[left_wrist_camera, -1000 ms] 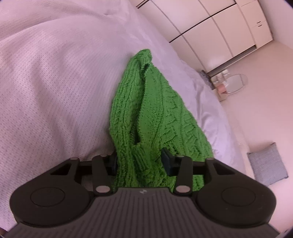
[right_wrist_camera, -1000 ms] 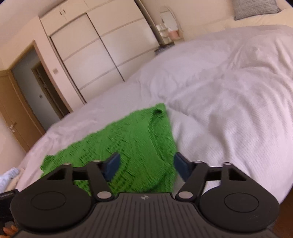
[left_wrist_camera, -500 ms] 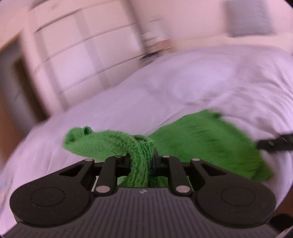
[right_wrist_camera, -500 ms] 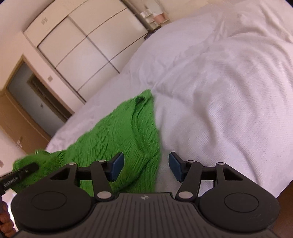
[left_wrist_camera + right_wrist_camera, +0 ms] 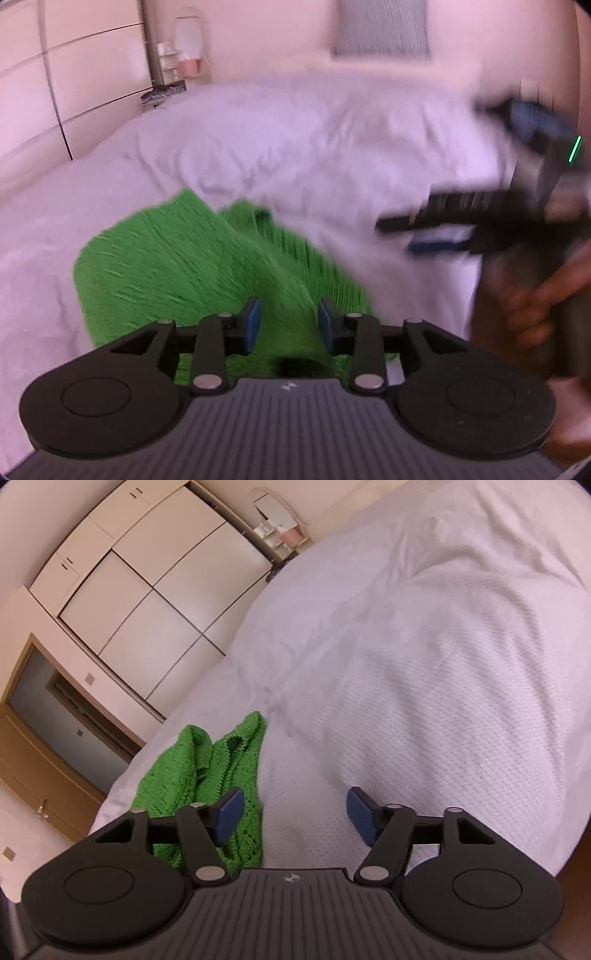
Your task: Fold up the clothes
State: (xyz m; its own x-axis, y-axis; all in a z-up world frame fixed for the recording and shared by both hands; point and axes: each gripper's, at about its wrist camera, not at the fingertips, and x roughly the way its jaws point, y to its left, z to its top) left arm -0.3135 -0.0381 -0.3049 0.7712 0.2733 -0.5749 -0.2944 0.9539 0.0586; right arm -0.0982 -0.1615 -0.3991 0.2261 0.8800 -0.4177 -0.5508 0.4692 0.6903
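Lying folded over itself on the white duvet, the green knit sweater sits just ahead of the left gripper, whose jaws have just been opening with knit between them, pads clear; right gripper spread over bare duvet, sweater at its left pad.

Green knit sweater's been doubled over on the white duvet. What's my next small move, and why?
Probably bring the right gripper left onto the green knit sweater. Its jaws, just opening, hold nothing over the white duvet. The left gripper, also just opening, straddles the knit without visibly pinching, so the fold looks laid down.
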